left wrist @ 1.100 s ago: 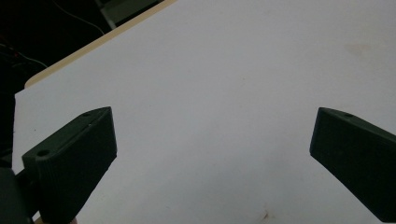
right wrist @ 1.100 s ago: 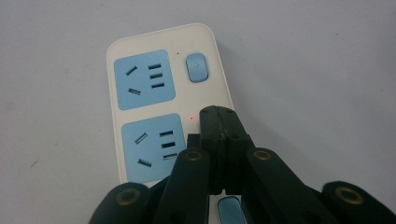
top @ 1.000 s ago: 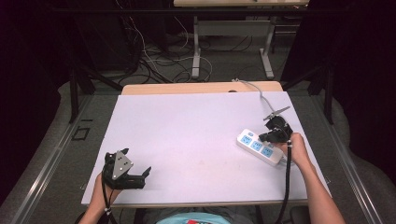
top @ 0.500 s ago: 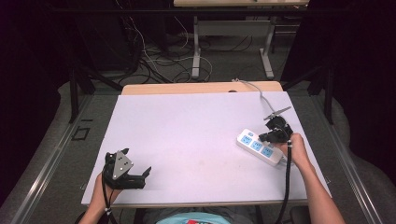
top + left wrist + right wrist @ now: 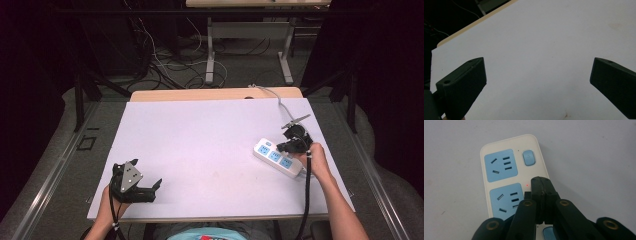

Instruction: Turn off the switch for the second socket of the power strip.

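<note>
The power strip lies on the right side of the white table, its length running from far-left to near-right; the right gripper is held over its middle with the jaws brought fully together and nothing between them; the left gripper rests at the near left corner, well apart from the strip, its jaws spread wide and empty.

The work in hand is judged to be the pressing of a switch on the strip with the closed jaw tips; a slip is the chief risk, since the tips are narrow and the blue switch is small and rounded; a glancing push could be landed on the casing or on a blue socket face instead. The strip is held down by nothing, so it could be shoved or pivoted across the smooth table by a sideways push; its grey cable could also be tugged.

In the right gripper view the sockets' slots, the single switches and a small red light beside the jaw tips are made out, and a second blue switch is seen partly hidden under the jaws; whether the tips touch the casing cannot be told. In the high view both hands, the cable's run to the far edge and the strip's place on the table are given. In the left gripper view, bare table between the parted jaws is confirmed.
</note>
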A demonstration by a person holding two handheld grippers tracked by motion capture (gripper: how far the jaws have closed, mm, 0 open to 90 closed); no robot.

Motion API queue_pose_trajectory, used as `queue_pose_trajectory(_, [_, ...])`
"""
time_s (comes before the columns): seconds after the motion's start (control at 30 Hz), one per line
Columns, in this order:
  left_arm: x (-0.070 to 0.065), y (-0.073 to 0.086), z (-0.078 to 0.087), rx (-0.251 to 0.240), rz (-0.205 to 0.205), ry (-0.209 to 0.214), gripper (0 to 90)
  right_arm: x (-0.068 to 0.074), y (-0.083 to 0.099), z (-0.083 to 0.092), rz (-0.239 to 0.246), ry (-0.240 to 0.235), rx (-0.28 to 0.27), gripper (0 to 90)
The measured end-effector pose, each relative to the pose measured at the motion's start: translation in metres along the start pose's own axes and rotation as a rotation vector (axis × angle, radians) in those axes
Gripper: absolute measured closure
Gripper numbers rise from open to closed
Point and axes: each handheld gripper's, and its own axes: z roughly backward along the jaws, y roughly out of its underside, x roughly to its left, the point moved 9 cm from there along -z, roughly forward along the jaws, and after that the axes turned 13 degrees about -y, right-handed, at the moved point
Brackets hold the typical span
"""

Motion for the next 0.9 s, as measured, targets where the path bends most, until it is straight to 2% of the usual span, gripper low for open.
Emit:
queue_pose_trajectory(0.27, [0.0,0.0007,0.0002,0.007,-0.004,0.003,0.3,-0.0011,0.0002,0.0005,0.017,-0.017,-0.004,90.0])
queue_pose_trajectory(0.33, [0.0,0.0007,0.0002,0.007,-0.004,0.003,0.3,-0.0006,0.0008,0.0008,0.004,-0.016,-0.001,90.0])
queue_pose_trajectory(0.87, [0.0002,0.0,0.0,0.0,0.002,0.0,0.3,-0.0011,0.0012,0.001,0.001,-0.024,-0.006,90.0])
queue_pose_trajectory(0.9, [-0.0003,0.0,0.0001,0.0,0.005,0.004,0.3,-0.0009,0.0014,0.0009,-0.012,-0.021,-0.006,90.0])
